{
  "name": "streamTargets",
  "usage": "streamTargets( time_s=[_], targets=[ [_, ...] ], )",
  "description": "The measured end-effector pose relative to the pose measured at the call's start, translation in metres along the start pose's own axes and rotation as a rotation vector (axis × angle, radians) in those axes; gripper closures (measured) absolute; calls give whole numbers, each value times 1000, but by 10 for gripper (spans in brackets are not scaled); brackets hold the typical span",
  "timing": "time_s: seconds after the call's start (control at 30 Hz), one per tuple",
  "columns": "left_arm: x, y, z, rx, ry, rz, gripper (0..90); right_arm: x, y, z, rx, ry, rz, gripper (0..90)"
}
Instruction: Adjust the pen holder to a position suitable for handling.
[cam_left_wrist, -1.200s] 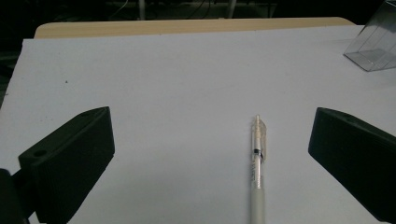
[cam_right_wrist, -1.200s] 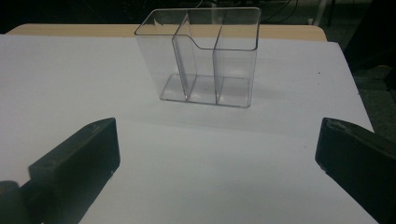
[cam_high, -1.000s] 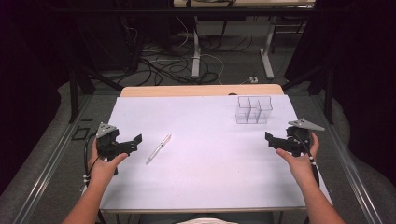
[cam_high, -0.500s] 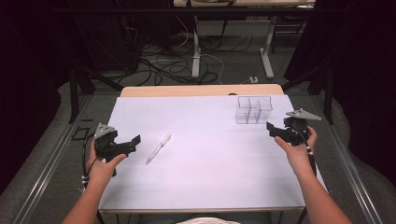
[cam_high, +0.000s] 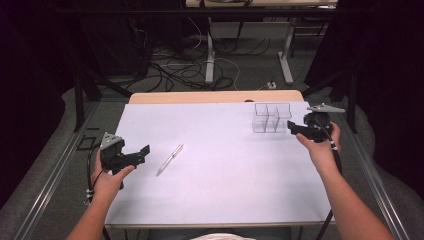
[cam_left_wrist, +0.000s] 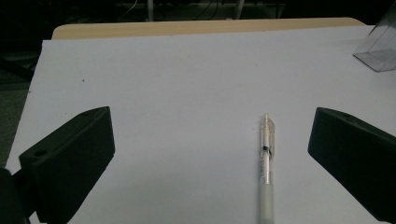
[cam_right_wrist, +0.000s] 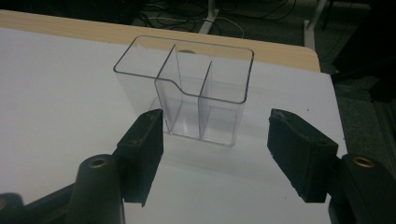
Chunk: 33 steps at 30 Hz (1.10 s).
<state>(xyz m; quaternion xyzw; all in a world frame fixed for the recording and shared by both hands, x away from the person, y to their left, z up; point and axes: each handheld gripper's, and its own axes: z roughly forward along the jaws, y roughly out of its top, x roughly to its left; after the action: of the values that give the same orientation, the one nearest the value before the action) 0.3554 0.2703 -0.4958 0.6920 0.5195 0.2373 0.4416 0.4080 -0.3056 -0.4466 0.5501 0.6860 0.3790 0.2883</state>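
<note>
A person is working two hand-held tools over a white worktop (cam_high: 220, 180). At the left edge, the left tool (cam_high: 145, 151) is holding much the same station as a second ago, its jaws spread wide and empty, pointing at a clear-barrelled pen (cam_high: 170, 159) lying flat just beside it. In the left gripper view the pen (cam_left_wrist: 266, 158) is lying between the two jaws but nearer the right one, untouched; its lower end is running out of the picture. Farther right, the right tool (cam_high: 290, 127) is closing on a clear plastic organizer (cam_high: 270, 118) after travelling up and inward from the worktop's right edge over the past second, a sign that the container is likely being approached first, to be steadied or moved. Its jaws are standing apart; in the right gripper view the organizer (cam_right_wrist: 187, 93) is sitting upright just beyond them, compartments apparently empty. Whether the left jaw tip is already touching the container's wall is hard to judge.
</note>
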Motion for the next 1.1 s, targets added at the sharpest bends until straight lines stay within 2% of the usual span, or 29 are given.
streamTargets(
  time_s=[0.07, 0.23, 0.53, 0.8, 0.83, 0.97, 1.0, 1.1],
  targets=[
    [0, 0, 0, 0, 0, -1, 6, -2, 6, 2, -1, -22, -26, 340],
    [1, 0, 1, 4, 2, -1, 7, -6, 20, 9, 20, -38, -37, 355],
    [1, -1, 1, 10, 2, 2, 8, -12, 38, 22, 11, -42, -24, 427],
    [2, -2, 2, 12, 5, 3, 10, -19, 41, 36, 17, -56, -13, 468],
    [2, -2, 2, 12, 5, 3, 10, -19, 41, 38, 24, -53, 3, 468],
    [2, -2, 2, 15, 6, 1, 10, -23, 40, 51, 36, -62, 8, 468],
    [3, -2, 2, 15, 6, 0, 10, -23, 39, 53, 41, -64, 26, 470],
    [3, -2, 2, 12, 6, -1, 11, -24, 39, 58, 42, -66, 30, 515]
  ],
)
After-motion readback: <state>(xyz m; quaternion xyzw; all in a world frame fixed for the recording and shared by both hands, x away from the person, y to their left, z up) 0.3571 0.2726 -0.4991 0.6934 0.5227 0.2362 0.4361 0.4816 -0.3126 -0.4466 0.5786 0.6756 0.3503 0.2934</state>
